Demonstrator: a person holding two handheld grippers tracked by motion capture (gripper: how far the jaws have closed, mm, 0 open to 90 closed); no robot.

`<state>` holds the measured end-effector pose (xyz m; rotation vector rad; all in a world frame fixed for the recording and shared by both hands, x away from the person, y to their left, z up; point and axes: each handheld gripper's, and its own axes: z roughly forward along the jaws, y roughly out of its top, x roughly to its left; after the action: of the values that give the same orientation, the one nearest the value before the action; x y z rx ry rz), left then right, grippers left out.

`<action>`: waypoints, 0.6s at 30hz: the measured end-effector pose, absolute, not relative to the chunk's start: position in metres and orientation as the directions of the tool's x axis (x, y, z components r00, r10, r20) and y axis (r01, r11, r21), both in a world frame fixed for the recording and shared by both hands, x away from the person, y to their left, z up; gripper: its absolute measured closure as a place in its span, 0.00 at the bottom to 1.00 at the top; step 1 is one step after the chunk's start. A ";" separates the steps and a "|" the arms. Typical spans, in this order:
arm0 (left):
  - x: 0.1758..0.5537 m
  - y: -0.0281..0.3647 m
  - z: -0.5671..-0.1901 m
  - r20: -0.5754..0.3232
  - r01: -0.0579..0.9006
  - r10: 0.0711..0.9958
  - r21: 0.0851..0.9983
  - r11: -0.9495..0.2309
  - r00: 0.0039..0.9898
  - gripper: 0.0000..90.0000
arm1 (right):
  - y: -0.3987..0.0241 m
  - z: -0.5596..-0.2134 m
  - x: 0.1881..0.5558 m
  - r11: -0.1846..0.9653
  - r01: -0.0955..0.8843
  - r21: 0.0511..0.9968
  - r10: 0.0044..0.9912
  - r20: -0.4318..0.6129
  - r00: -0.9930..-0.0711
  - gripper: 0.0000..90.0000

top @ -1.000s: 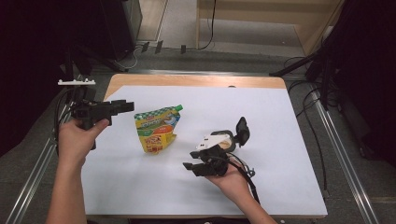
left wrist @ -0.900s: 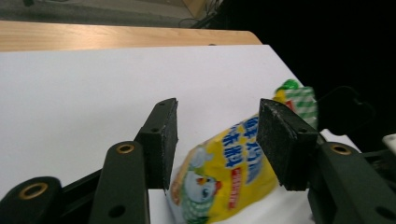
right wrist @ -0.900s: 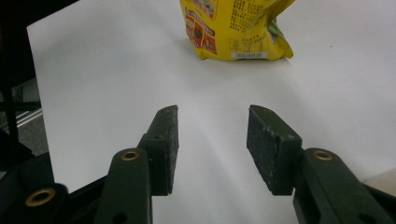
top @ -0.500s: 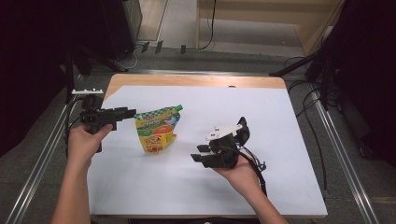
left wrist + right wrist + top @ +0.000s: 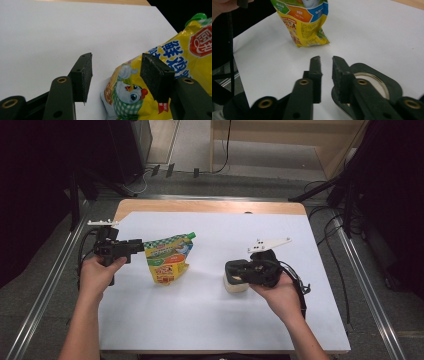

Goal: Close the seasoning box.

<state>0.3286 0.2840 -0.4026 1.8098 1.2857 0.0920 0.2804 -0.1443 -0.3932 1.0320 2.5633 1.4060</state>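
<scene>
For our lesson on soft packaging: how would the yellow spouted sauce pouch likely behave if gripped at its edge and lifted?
The yellow sauce pouch looks like thin creased film, so it would probably flex and sag rather than stay stiff. Its glossy printed surface may slip between pads. The green cap at one corner suggests liquid contents that could shift the weight.

Both forearms are bare, with no sleeve in sight. The left gripper (image 5: pixel 136 248) is a black pistol-shaped tool with a white bar across its rear end and a dark cable trailing off behind it. The right gripper (image 5: pixel 231 270) is black too, topped by a white three-cornered plate dotted with small holes, with black cables looping from it past the wrist. Each jaw is dark green-black, flat and slab-like, faced with a rough black pad (image 5: pixel 83 75) and pinned with brass-ringed rivets (image 5: pixel 303 82).
</scene>
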 end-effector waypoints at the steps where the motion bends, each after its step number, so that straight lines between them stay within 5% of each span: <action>1: 0.329 0.283 -0.403 -0.401 0.723 0.791 0.687 -0.074 0.462 0.49 | -0.147 -0.392 0.281 0.366 0.531 0.765 0.571 0.266 -0.777 0.93; 5: 0.330 0.280 -0.405 -0.388 0.724 0.792 0.683 -0.096 0.471 0.49 | -0.157 -0.387 0.283 0.365 0.534 0.763 0.586 0.257 -0.768 1.00; 18: 0.331 0.274 -0.409 -0.381 0.727 0.785 0.676 -0.124 0.489 0.49 | -0.201 -0.364 0.288 0.285 0.537 0.794 0.648 0.254 -0.718 1.00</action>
<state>0.3308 0.2739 -0.4090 1.8701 1.2600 0.0848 0.2879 -0.2007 -0.3638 1.1225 2.4211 1.4220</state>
